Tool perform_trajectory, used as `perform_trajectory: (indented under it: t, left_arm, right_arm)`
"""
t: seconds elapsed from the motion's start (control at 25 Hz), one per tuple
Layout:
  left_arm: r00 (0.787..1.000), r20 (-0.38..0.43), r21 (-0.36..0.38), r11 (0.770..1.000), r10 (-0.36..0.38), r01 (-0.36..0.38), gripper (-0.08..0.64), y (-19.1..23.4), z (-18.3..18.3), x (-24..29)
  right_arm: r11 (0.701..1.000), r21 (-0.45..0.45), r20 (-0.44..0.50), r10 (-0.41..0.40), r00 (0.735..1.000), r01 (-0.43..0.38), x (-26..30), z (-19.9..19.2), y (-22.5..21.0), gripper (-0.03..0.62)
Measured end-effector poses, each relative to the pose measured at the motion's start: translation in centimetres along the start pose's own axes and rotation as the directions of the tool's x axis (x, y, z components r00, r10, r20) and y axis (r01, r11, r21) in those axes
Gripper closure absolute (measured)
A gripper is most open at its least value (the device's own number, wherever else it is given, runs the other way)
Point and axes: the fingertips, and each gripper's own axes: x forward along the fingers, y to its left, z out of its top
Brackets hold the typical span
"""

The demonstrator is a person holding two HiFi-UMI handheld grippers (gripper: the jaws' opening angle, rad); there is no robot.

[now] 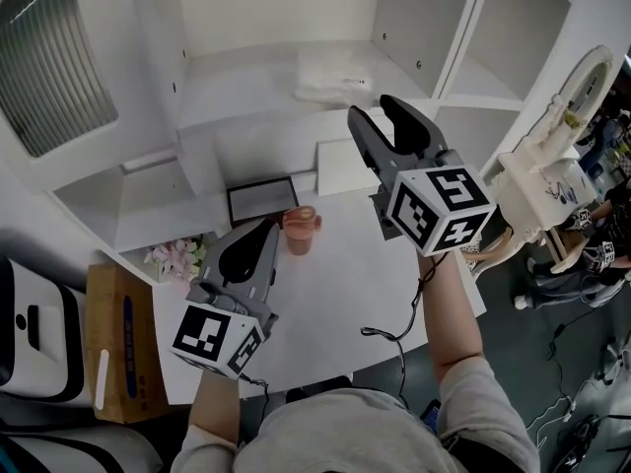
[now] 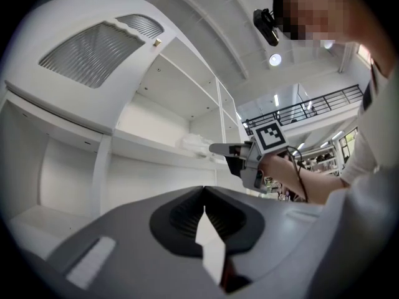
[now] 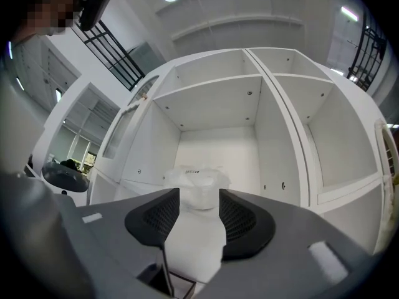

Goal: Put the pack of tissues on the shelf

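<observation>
The pack of tissues (image 1: 333, 75), a soft white plastic-wrapped bundle, lies on a white shelf (image 1: 246, 97) of the cabinet. My right gripper (image 1: 375, 109) is raised just in front of it, open, with nothing between its jaws. In the right gripper view the pack (image 3: 196, 178) shows in the gap between the jaws, resting on the shelf board beyond the tips of that gripper (image 3: 199, 199). My left gripper (image 1: 266, 230) hangs low over the white table, shut and empty. The left gripper view shows the pack (image 2: 196, 144) on the shelf beside the right gripper (image 2: 218, 149).
A pink cup (image 1: 301, 229) stands on the white table (image 1: 335, 313) near a black-framed tray (image 1: 261, 200). Pale flowers (image 1: 177, 257) and a cardboard box (image 1: 116, 343) sit at the left. A white machine (image 1: 552, 166) stands at the right. Other shelf compartments (image 3: 336, 129) surround the pack's.
</observation>
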Motion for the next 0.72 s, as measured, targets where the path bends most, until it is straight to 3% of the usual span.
perform_trajectory:
  t: [0.12,0.32,0.48,0.72]
  left_arm:
    - [1.000,0.001,0.000,1.000,-0.015,0.015,0.558,-0.6,0.0,0.3]
    - [0.999,0.002,-0.004,0.999,-0.044,0.044,0.558,-1.8,0.0,0.9]
    - [0.997,0.003,-0.009,0.997,-0.073,0.073,0.558,-2.9,-0.1,1.5]
    - [0.993,0.002,-0.013,0.993,-0.117,0.117,0.558,-4.5,-0.2,2.4]
  right_arm:
    - [1.000,0.006,0.001,0.014,1.000,-0.014,-1.1,-0.1,0.6,0.438]
    - [0.999,0.016,0.018,0.047,0.999,-0.047,-3.2,0.0,1.6,0.592]
    - [0.994,0.022,0.000,0.107,0.994,-0.107,-4.7,-0.4,2.7,0.592]
    - [0.991,0.049,-0.020,0.126,0.992,-0.125,-7.0,-1.4,3.4,0.592]
